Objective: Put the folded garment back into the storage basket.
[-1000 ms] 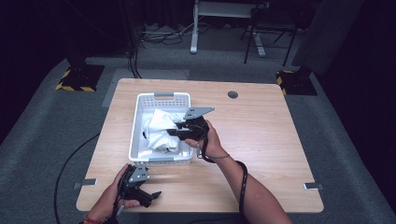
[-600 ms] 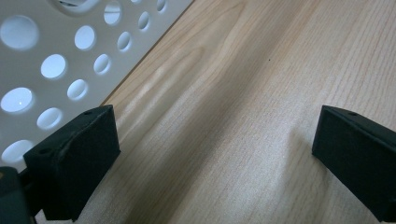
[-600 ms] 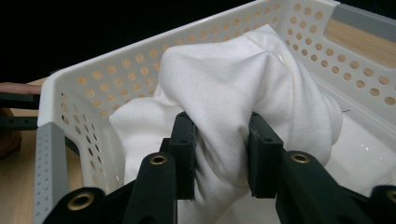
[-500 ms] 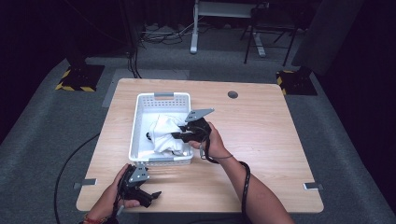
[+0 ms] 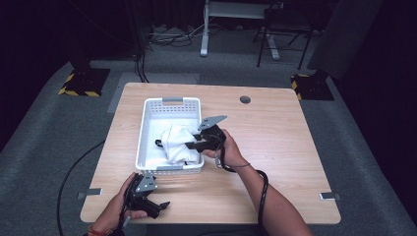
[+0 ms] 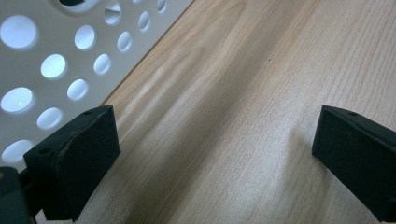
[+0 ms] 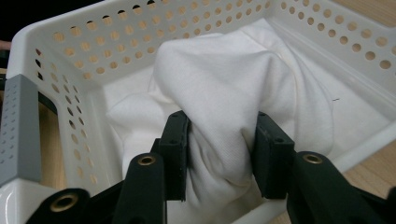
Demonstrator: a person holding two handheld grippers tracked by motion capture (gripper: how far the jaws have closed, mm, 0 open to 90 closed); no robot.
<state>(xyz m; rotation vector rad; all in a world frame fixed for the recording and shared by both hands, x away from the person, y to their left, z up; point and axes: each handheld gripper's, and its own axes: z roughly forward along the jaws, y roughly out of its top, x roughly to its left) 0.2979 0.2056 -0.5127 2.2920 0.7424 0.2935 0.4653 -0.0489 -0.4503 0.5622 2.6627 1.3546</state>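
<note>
A white cloth [image 5: 176, 143] lies bunched in the near half of a white perforated basket [image 5: 169, 101] on the wooden table. My right gripper [image 5: 191, 146] reaches into the basket from the right. In the right gripper view a fold of the cloth [image 7: 233, 84] fills the gap between its jaws [image 7: 222, 140], and both pads still touch it. Those jaws have just been opening. My left gripper [image 5: 160, 208] rests open on the table in front of the basket. Nothing lies between its jaws [image 6: 215, 158], and the basket wall [image 6: 46, 70] is close on their left.
A small dark item [image 5: 159, 143] lies in the basket left of the cloth. The table [image 5: 295, 147] has a round cable hole [image 5: 245, 100] near its far edge. The basket [image 7: 93, 51] has grey handles [image 7: 16, 130]. Stands and cables stand on the floor beyond.
The cloth has been drawn into a tighter heap toward the basket's near right side. The right gripper shifted slightly with it. The left gripper stayed put.
</note>
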